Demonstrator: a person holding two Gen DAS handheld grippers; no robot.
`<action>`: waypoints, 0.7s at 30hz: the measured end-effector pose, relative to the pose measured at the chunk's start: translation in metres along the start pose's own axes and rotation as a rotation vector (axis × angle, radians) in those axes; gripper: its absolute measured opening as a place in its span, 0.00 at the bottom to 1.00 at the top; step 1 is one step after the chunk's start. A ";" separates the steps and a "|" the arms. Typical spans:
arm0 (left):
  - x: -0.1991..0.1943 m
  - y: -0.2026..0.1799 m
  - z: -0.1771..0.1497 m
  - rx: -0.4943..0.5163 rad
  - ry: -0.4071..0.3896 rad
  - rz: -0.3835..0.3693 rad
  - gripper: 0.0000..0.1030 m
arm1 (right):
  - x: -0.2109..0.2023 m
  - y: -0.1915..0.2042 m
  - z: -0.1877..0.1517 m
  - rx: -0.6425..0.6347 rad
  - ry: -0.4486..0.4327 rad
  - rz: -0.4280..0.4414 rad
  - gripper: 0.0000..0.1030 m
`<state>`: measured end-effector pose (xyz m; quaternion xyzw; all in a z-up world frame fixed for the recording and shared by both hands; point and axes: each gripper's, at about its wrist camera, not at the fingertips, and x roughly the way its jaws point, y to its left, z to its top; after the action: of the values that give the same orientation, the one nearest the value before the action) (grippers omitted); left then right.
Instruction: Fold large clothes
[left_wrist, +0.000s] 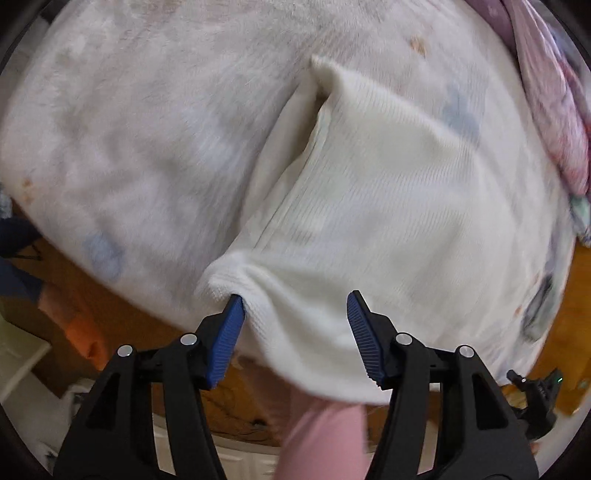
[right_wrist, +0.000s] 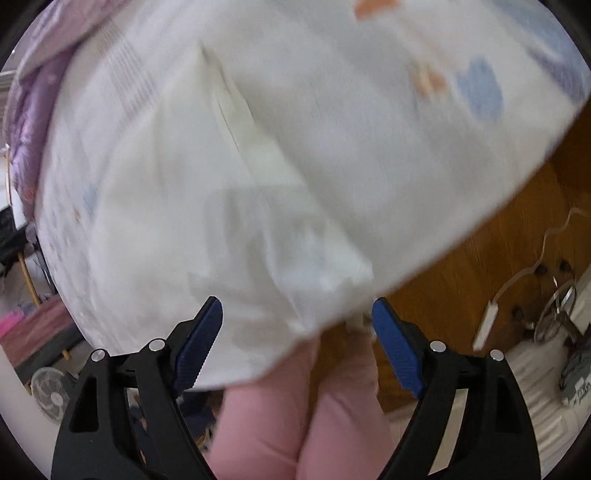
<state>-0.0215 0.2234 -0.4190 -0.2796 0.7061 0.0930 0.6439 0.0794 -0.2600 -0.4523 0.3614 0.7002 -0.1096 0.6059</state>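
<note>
A cream ribbed knit garment (left_wrist: 369, 192) lies folded on a bed with a pale printed cover (left_wrist: 129, 129). Its near edge hangs over the bed's front edge. My left gripper (left_wrist: 295, 306) is open, with the garment's near hem bunched between and just past its blue pads (left_wrist: 225, 339); the left fingertip touches the rolled corner. In the right wrist view the same garment (right_wrist: 229, 206) is blurred. My right gripper (right_wrist: 297, 314) is open at its drooping near edge, which hangs between the fingers.
Pink-clad legs (right_wrist: 295, 413) stand right below both grippers. A purple-pink quilt (left_wrist: 554, 110) lies at the bed's far right; it also shows in the right wrist view (right_wrist: 33, 110). Wooden floor (right_wrist: 480, 258) with a white power strip (right_wrist: 487, 325) lies to the right, a fan (right_wrist: 51, 395) lower left.
</note>
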 end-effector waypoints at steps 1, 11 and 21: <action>0.005 -0.005 0.013 -0.014 0.008 -0.008 0.57 | -0.004 0.004 0.015 0.001 -0.026 0.017 0.77; -0.022 -0.039 0.032 -0.030 0.154 -0.008 0.57 | -0.005 0.050 0.105 -0.064 -0.084 -0.057 0.77; -0.071 -0.045 0.068 0.014 -0.067 -0.057 0.70 | 0.015 0.065 0.133 -0.071 -0.056 -0.019 0.77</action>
<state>0.0613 0.2390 -0.3514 -0.2918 0.6766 0.0787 0.6715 0.2226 -0.2867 -0.4799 0.3298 0.6899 -0.1008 0.6365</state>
